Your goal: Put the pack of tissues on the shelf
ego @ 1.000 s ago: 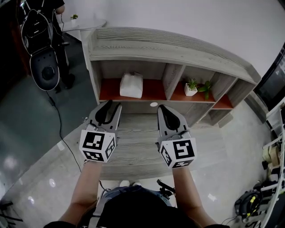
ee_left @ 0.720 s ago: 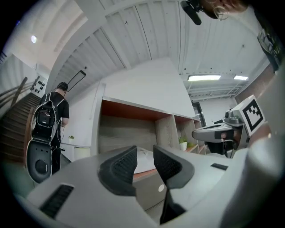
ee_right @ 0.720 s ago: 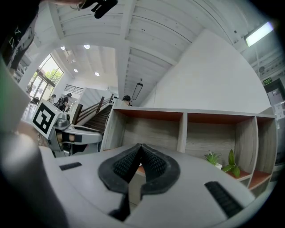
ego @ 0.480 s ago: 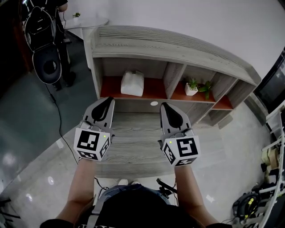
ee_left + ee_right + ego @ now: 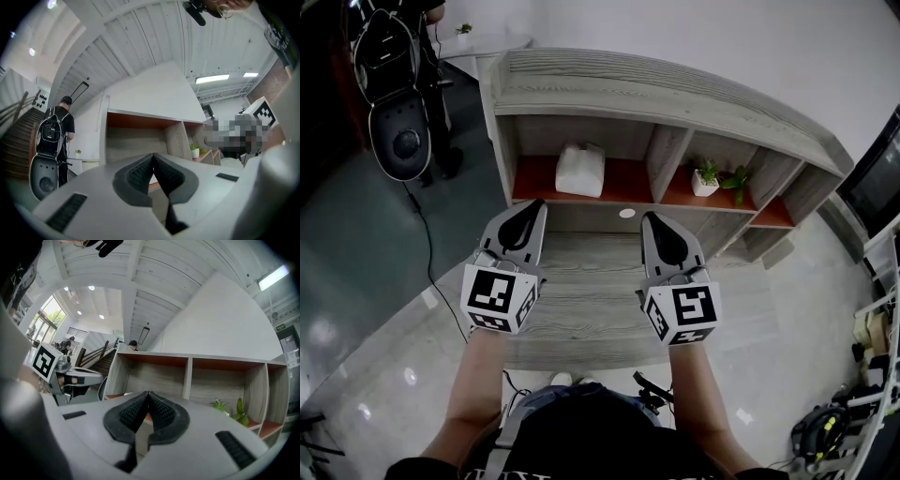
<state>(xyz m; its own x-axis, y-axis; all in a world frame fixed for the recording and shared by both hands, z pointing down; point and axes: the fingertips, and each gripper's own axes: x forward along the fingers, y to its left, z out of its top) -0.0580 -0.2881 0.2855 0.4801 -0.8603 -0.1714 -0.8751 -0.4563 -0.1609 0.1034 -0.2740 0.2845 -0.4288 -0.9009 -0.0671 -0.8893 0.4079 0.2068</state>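
Pale glossy floor (image 5: 384,309) and white wall (image 5: 722,47) from the head view; grey wood-grain shelf (image 5: 675,103) with orange-red compartment boards. White, soft-cornered pack of tissues (image 5: 580,170) lying in its left compartment, well apart from both claws. Small potted plant (image 5: 705,178) in the middle one. Below, left gripper (image 5: 528,217) and right gripper (image 5: 654,225) side by side, black-and-white square markers on their cubes. From the left gripper view: ribbed black pads (image 5: 138,175) just closed further, pressed together on nothing. From the right gripper view: ribbed pads (image 5: 131,413) pressed together, empty.
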